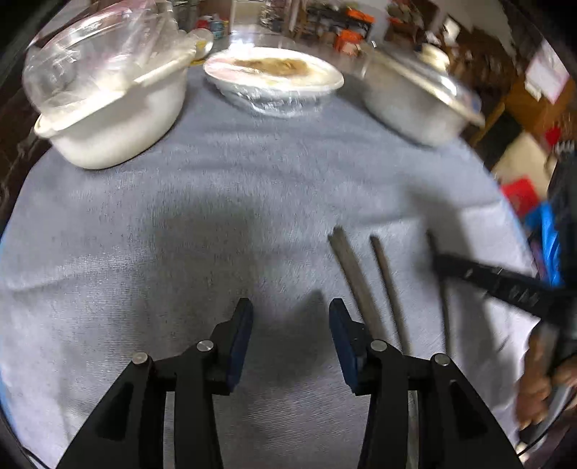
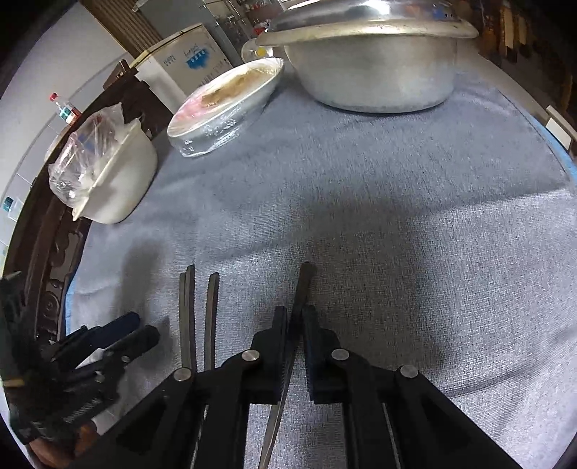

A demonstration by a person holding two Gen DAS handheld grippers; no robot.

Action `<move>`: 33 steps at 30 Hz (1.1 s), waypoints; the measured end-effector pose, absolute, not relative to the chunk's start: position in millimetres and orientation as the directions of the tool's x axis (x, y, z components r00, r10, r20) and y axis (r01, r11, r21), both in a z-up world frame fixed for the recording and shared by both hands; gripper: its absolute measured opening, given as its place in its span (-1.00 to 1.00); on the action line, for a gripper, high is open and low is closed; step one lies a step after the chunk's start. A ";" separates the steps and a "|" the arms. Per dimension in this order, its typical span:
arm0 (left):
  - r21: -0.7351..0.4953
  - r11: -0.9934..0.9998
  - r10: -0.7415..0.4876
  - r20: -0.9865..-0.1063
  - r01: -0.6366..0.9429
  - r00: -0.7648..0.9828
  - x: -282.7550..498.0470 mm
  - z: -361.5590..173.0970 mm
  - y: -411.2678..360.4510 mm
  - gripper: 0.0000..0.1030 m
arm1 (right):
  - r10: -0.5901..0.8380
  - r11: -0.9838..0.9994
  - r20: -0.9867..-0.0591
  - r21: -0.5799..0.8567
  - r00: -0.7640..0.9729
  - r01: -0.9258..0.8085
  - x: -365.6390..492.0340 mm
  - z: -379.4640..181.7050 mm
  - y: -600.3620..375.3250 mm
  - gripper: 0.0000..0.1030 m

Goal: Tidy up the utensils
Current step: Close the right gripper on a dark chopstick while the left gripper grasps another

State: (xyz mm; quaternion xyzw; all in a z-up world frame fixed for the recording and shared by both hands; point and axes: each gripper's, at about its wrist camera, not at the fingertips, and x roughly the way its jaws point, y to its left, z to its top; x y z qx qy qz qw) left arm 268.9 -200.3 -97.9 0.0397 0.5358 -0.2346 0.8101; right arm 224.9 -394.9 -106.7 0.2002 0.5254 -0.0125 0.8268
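Right hand-held gripper [image 2: 295, 317] clamps one chopstick [image 2: 304, 285] over the grey cloth [image 2: 396, 216]. Left hand-held gripper [image 1: 290, 317] open, empty. Remaining chopsticks [image 1: 360, 281] lie on cloth just beside its right finger.

Metal pot [image 1: 414, 97] and background shelves [image 1: 346, 25] motion-blurred in left wrist view. Chopsticks' [image 2: 187, 317] lower ends hidden behind right gripper [image 2: 295, 317]. Covered dish [image 2: 223, 108] contents unclear.
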 end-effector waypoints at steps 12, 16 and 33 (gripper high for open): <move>-0.102 0.863 -0.297 -0.894 0.494 0.334 260.2 -99.9 -225.1 -0.06 | 0.195 0.929 -0.877 0.310 0.439 0.205 226.8 -105.5 -397.1 -0.77; -0.022 0.864 -0.237 -0.899 0.503 0.368 257.4 -100.1 -206.6 -0.10 | 0.197 0.930 -0.878 0.308 0.437 0.200 227.2 -105.2 -396.7 -0.77; -0.111 0.866 -0.302 -0.893 0.488 0.333 254.5 -98.2 -228.2 -0.06 | 0.192 0.934 -0.879 0.300 0.436 0.193 230.5 -105.5 -396.3 -0.77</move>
